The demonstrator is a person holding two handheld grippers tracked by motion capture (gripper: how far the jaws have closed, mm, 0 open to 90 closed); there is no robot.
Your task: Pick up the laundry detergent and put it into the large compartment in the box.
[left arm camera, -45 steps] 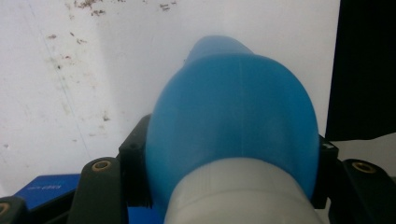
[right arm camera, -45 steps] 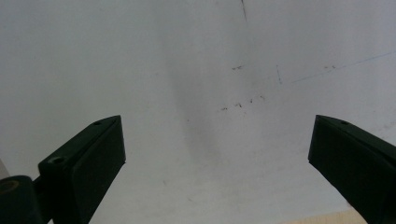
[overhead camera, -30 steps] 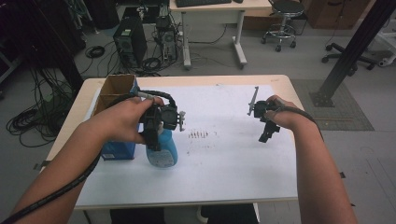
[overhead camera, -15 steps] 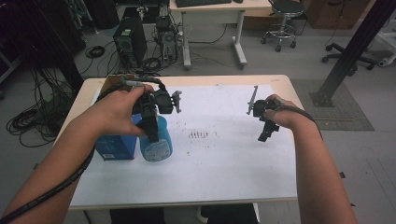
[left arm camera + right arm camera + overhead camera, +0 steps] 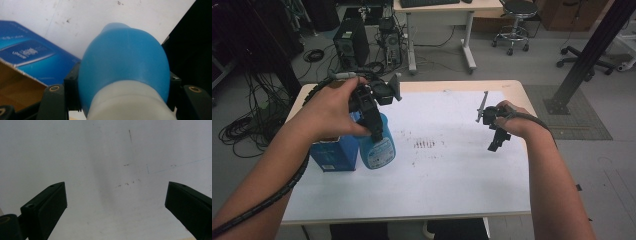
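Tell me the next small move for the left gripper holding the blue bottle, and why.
Probably lift it a little higher toward the box's open top: the left gripper is shut on the blue bottle, which hangs beside the blue box, while the right gripper waits open.

Floor (image 5: 592, 65): grey, with cables (image 5: 242, 127) tangled at the left.
Far desk (image 5: 447, 6): pale top, white legs.
Under it: 2 computer towers (image 5: 349, 42).
Far right: stool (image 5: 517, 20) on castors, black post (image 5: 587, 55).
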